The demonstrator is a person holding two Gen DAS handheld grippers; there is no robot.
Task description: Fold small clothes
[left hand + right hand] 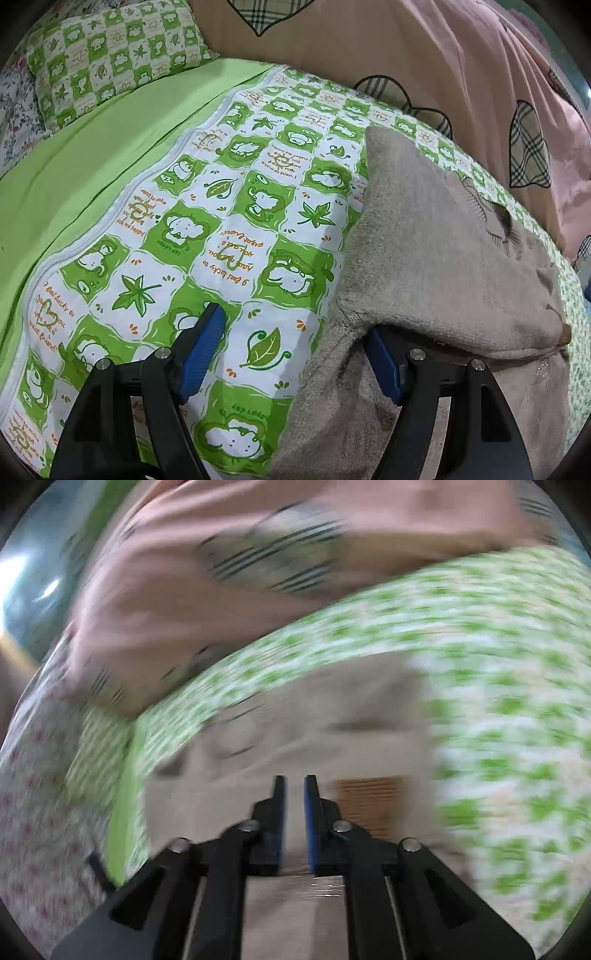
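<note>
Beige knit, soft and thick: the small sweater (443,258) fills the right half of the left wrist view, lying on the green-and-white printed quilt (229,206), with a stitched motif showing toward its upper right. Its near edge is humped up and draped over the right finger of the left gripper (295,354), whose blue pads (203,350) stand wide apart; one finger sits out on the quilt, the other is tucked under the knit fold, so nothing is pinched.

In the right wrist view, heavily blurred, the same sweater (295,720) spreads across the centre of the frame with a brown patch (369,797) at lower right of centre. The right gripper (294,786) has its fingers drawn close, a narrow gap between them; whether cloth is nipped there I cannot tell.

The step looks like lifting a side edge to fold it over. To do it well, close the left fingers on both layers of the edge, lift low, and carry it across evenly so the knit does not bunch.

Beyond, a pink blanket (461,74) with plaid heart shapes fills the upper right, and a matching pillow (110,55) sits at upper left on a plain green sheet (92,158).
</note>
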